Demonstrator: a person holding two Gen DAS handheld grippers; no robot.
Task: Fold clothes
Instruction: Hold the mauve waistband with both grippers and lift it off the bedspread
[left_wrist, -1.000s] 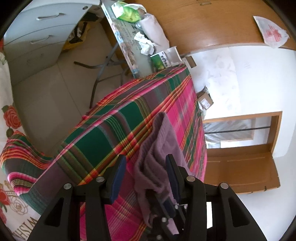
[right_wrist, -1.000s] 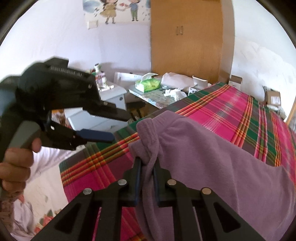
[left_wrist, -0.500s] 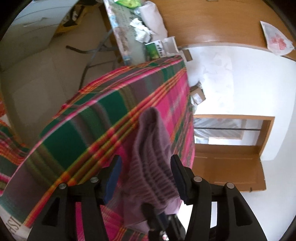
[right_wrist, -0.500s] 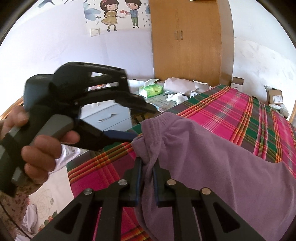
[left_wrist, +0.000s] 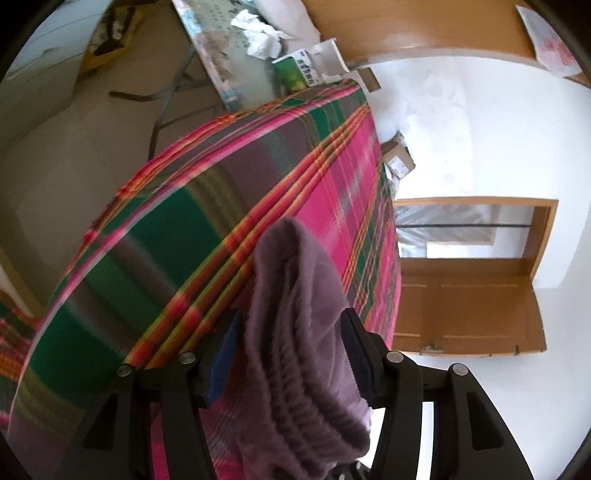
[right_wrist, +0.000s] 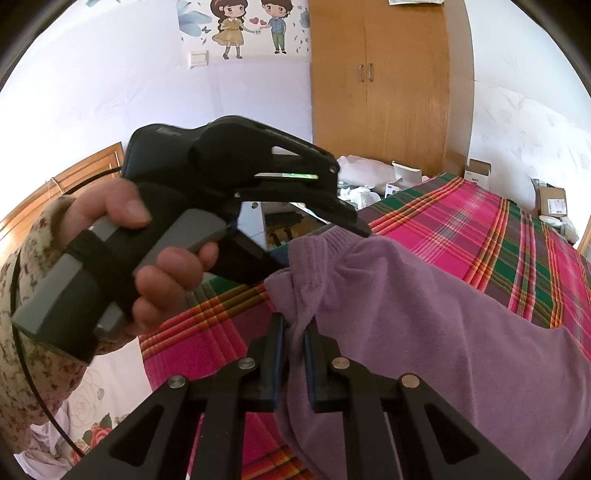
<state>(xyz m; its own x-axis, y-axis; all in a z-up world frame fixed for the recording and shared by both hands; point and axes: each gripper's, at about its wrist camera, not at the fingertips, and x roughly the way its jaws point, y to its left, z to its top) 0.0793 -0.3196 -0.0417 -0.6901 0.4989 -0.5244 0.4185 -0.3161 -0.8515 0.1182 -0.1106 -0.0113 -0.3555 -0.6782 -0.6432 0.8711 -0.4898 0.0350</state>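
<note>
A purple fleece garment (left_wrist: 295, 295) hangs in the air above a bed covered by a pink and green plaid blanket (left_wrist: 166, 240). My left gripper (left_wrist: 290, 332) is open, and the garment's ribbed waistband lies loosely between its blue-padded fingers (left_wrist: 221, 354). In the right wrist view, my right gripper (right_wrist: 295, 332) is shut on a bunched fold of the purple garment (right_wrist: 424, 314) near its waistband. My left gripper (right_wrist: 325, 245) comes in from the left there, held by a person's hand (right_wrist: 147, 266), its jaws straddling the waistband's upper edge.
A folding table (left_wrist: 221, 55) with tissues and small boxes stands beyond the bed's far corner. A wooden wardrobe (right_wrist: 376, 81) rises behind it. Cardboard boxes (right_wrist: 550, 201) sit by the far wall. A wooden door (left_wrist: 469, 295) is to the right. A floral sheet (right_wrist: 103, 398) lies near the bed's front.
My left gripper has moved in toward the right one, and its open fingers now reach around the waistband. The right gripper has kept its hold and barely moved.
</note>
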